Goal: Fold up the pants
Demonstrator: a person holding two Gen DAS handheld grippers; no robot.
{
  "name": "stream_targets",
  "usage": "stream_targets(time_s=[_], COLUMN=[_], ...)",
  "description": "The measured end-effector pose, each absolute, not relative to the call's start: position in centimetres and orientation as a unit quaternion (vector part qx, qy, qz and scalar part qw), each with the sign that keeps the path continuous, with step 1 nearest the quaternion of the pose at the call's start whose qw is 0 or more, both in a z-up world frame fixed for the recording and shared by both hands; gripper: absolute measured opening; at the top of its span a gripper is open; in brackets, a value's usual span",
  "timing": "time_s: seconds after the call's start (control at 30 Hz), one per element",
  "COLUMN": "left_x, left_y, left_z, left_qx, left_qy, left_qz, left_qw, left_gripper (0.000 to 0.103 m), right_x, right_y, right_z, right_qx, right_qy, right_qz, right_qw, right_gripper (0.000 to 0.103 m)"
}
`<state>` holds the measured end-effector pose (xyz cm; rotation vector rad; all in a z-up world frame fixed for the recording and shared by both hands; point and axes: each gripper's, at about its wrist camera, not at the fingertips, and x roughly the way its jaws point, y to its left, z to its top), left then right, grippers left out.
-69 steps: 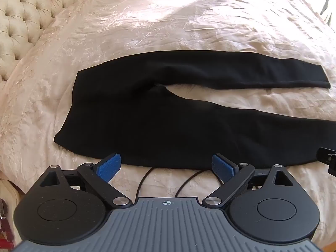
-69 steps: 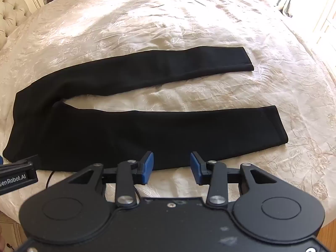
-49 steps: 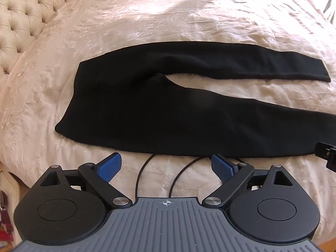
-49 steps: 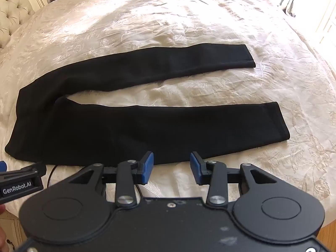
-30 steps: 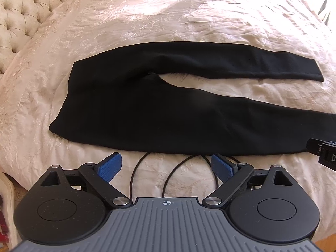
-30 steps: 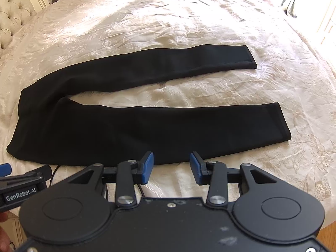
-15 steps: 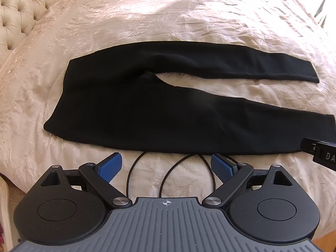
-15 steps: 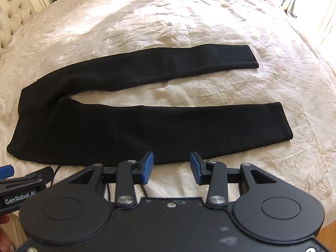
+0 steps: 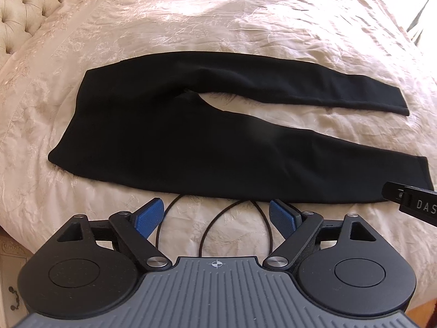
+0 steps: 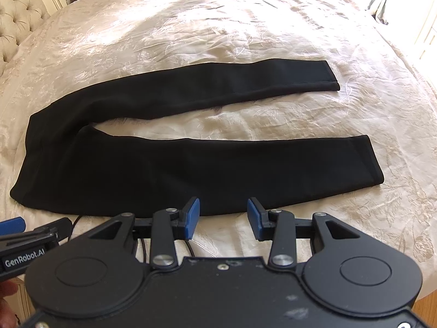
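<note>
The black pants (image 9: 174, 134) lie flat and unfolded on the cream bedspread (image 9: 218, 22), and I take them as my landmark. Their waist end points toward the tufted headboard (image 9: 24, 2); the two legs run away from it, parted by a wedge of bedspread, cuffs well apart. My left gripper (image 9: 217, 217) hovers just off the pants' near edge, beside the seat and thigh; its blue pads (image 9: 149, 217) stand wide but are closing, with only bedspread and two loops of black cable (image 9: 210, 229) between them. My right gripper (image 10: 222, 218) hangs off the same near edge, farther toward the cuff (image 10: 366, 161), its pads set narrower and gripping nothing. Neither touches the cloth.
</note>
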<state>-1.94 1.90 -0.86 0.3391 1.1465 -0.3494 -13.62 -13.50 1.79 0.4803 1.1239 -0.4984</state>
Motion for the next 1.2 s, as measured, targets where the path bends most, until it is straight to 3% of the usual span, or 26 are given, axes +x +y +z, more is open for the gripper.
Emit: stream_targets(time_s=[0.17,0.5,0.93,1.2], left_x=[-1.7,-1.7,-1.9,-0.9], left_y=[2.7,4.4,5.4,7.1], left_z=[-1.4,-2.3,-2.4,-4.6], left_qx=[0.152,0.157,0.152,0.202], left_qy=[0.545,0.564,0.556,0.526], left_qz=[-0.145,-0.118,-0.122,-0.128], left_qw=[0.812,0.802,0.808,0.816], left_gripper=[0.065,0.059,0.033,0.027], right_x=[-14.0,-13.7,-13.8,-15.1], right_y=[-13.7,-13.1,-12.3,-13.3], right_z=[1.3,0.7,0.4,-2.5], right_qx=[0.238,0.237,0.230,0.280], right_qy=[0.521,0.527,0.501,0.500], right_qz=[-0.227,-0.207,-0.196,-0.229], right_qw=[0.787,0.789,0.811,0.787], right_gripper=[0.041,0.041,0.041,0.039])
